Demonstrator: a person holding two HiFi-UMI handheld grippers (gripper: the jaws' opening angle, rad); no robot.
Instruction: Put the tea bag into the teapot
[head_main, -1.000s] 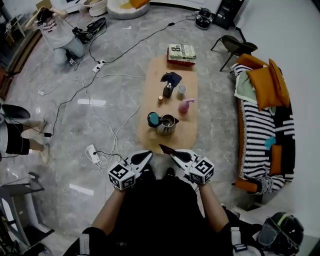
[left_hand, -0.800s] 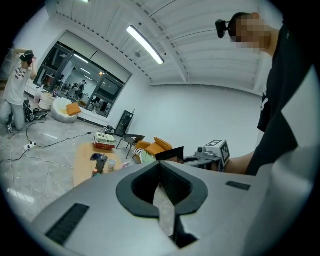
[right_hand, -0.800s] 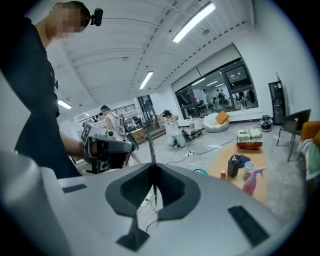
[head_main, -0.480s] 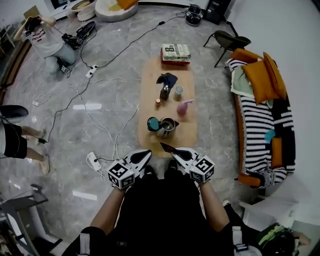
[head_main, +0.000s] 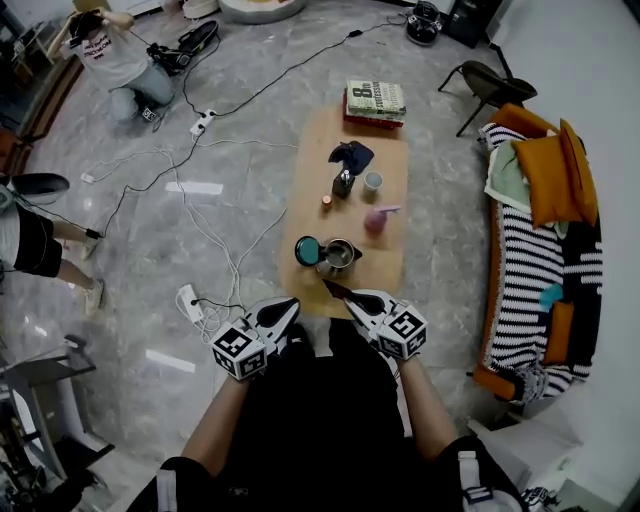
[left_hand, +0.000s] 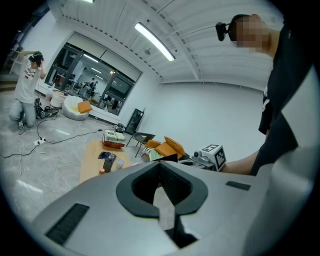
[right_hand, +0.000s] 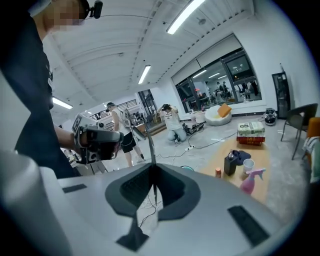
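A metal teapot (head_main: 338, 256) stands open at the near end of the low wooden table (head_main: 300, 190), with its teal lid (head_main: 306, 250) lying beside it on the left. My right gripper (head_main: 350, 298) is shut on a thin dark tea bag (head_main: 336, 291) that juts out toward the pot, just short of the table edge. In the right gripper view the tea bag (right_hand: 150, 145) rises edge-on from the closed right gripper (right_hand: 152, 167). My left gripper (head_main: 290, 304) hovers to the left at the same height, its jaws together and holding nothing; the left gripper (left_hand: 160, 163) shows this in its own view.
Farther along the table stand a pink spray bottle (head_main: 377, 217), a dark bottle (head_main: 343, 183), a white cup (head_main: 372, 181), a dark cloth (head_main: 352, 155) and stacked books (head_main: 375, 100). A striped sofa (head_main: 545, 250) lies right. Cables and a power strip (head_main: 189, 303) lie left, near two people.
Both grippers have moved forward and slightly down toward the table's near end, so the tea bag's tip is nearer the teapot. The grip on the tea bag is unchanged.
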